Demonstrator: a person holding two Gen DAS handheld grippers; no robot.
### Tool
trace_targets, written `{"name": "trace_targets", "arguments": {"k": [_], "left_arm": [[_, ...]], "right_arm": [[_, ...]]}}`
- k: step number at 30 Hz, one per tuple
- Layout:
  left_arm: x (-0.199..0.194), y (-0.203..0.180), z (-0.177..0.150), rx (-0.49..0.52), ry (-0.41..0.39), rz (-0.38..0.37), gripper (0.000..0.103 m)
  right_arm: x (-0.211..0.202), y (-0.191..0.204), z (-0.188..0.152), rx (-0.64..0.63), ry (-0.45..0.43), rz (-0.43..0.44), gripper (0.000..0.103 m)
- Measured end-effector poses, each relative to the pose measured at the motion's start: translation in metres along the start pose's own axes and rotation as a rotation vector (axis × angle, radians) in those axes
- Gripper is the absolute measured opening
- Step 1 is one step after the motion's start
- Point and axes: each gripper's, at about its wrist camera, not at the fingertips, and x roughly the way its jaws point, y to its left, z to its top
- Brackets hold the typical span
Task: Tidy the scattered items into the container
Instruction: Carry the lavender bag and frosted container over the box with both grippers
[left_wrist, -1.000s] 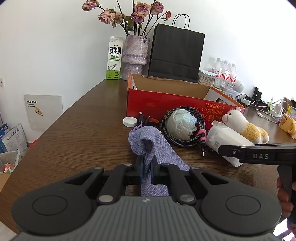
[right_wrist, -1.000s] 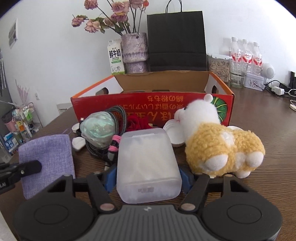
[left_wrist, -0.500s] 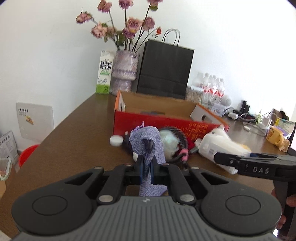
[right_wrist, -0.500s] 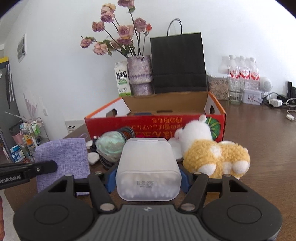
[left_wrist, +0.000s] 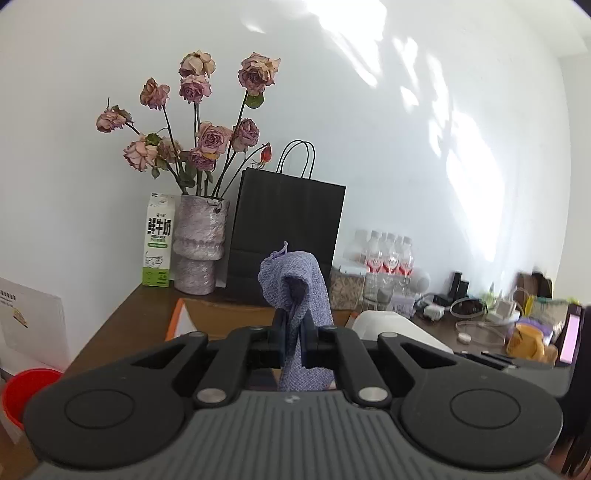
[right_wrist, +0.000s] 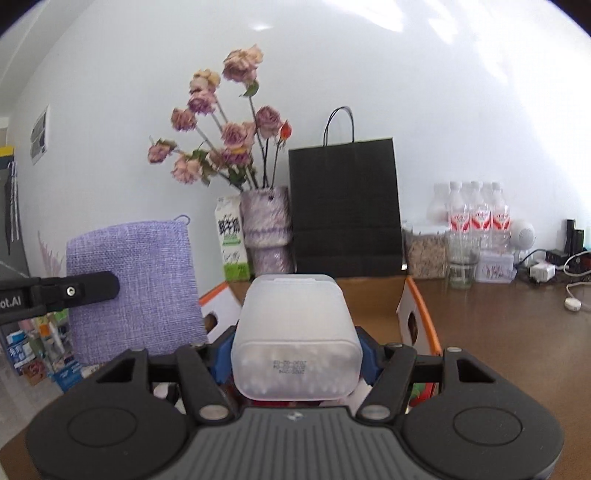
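My left gripper (left_wrist: 293, 341) is shut on a purple woven pouch (left_wrist: 295, 288), which hangs lifted off the table in front of the box. The right wrist view shows that pouch (right_wrist: 140, 295) at the left, with a left finger (right_wrist: 74, 291) across it. My right gripper (right_wrist: 295, 356) is shut on a translucent white plastic box (right_wrist: 295, 332), its blue pads pressing both sides. That box (left_wrist: 388, 325) is also in the left wrist view. The open red-and-orange cardboard box (right_wrist: 373, 299) lies just behind and below both loads. The other table items are hidden beneath the grippers.
Behind the cardboard box stand a vase of dried roses (right_wrist: 264, 229), a milk carton (right_wrist: 231, 240) and a black paper bag (right_wrist: 345, 210). Water bottles (right_wrist: 476, 218), jars and cables crowd the right of the table. A red bucket (left_wrist: 26, 391) sits low at the left.
Both grippers have risen and tilted up with their loads. The pouch and the plastic box have left the table. The plush toy, the coiled cable and the cap have dropped out of view.
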Motion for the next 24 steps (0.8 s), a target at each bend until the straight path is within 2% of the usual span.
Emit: {"name": "trace_targets", "arguments": {"k": [5, 10, 13, 15, 16, 24], "left_arm": [[0.055, -0.003, 0.012, -0.070, 0.032, -0.020, 0.007], [0.111, -0.002, 0.009, -0.082, 0.024, 0.073, 0.007], [0.146, 0.005, -0.009, -0.121, 0.085, 0.108, 0.007], [0.162, 0.007, -0.026, -0.110, 0.138, 0.126, 0.007], [0.166, 0.007, -0.030, -0.090, 0.161, 0.130, 0.007], [0.165, 0.006, -0.038, -0.075, 0.191, 0.119, 0.007]], "right_arm": [[0.035, -0.014, 0.026, 0.021, -0.037, -0.049, 0.063], [0.084, -0.025, 0.046, 0.006, -0.022, -0.110, 0.063], [0.116, -0.032, 0.043, 0.032, 0.018, -0.172, 0.063], [0.127, -0.039, 0.036, 0.057, 0.042, -0.170, 0.063], [0.130, -0.040, 0.031, 0.049, 0.061, -0.164, 0.063], [0.138, -0.039, 0.018, 0.052, 0.119, -0.158, 0.063]]}}
